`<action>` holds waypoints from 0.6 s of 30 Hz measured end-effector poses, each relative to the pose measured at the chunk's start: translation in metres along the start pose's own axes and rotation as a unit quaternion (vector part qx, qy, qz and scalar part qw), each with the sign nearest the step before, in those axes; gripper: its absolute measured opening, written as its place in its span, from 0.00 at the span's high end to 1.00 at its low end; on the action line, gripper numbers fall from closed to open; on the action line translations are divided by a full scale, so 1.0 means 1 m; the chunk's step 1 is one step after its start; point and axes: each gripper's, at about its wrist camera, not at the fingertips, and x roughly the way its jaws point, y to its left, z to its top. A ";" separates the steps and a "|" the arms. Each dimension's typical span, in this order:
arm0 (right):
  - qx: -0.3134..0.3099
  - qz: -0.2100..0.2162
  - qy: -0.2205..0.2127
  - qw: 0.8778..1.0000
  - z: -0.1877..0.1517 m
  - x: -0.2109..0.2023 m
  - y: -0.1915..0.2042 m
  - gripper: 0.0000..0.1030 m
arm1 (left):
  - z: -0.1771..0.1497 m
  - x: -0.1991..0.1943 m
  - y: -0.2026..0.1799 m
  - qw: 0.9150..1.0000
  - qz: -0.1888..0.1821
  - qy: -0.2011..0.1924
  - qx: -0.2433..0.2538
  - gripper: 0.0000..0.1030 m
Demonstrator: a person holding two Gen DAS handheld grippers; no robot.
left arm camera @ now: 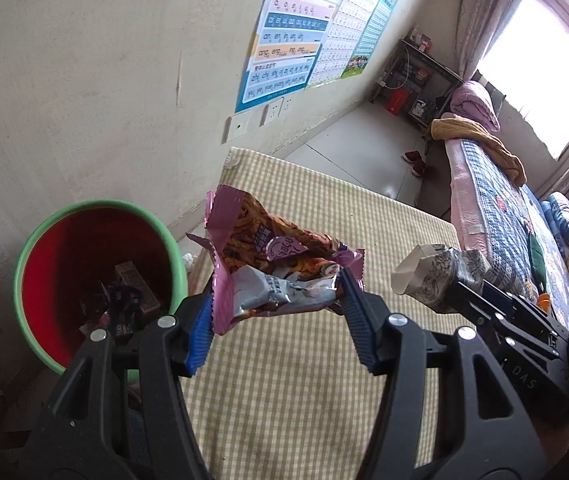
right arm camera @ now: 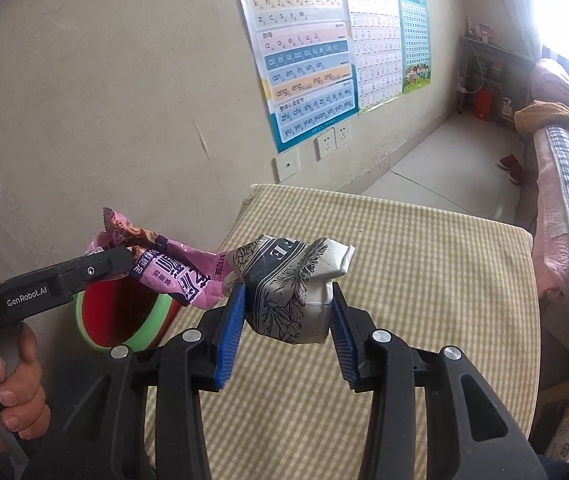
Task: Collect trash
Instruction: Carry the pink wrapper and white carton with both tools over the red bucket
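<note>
Left gripper (left arm camera: 278,312) clamps a snack wrapper (left arm camera: 272,264), right gripper (right arm camera: 288,316) a crumpled carton (right arm camera: 290,288); bin (left arm camera: 28,248) (part-filled) sits left; both undeposited.

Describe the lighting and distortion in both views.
Left wrist view: the window blows out white at upper right, and fisheye bends the wall posters; the snack wrapper stays sharp. Right wrist view: glare washes out the top right corner, edges curve, and the crumpled paper cup is crisp.

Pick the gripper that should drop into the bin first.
Left. The left gripper holds the pink snack wrapper right beside the green-rimmed bin; the right gripper, clamping the crumpled paper cup, sits farther over the checked table.
</note>
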 end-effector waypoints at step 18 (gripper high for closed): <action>-0.098 0.078 0.030 0.992 0.029 0.069 0.147 0.61 | -0.008 -0.038 0.151 0.991 0.068 -0.020 -0.112 0.47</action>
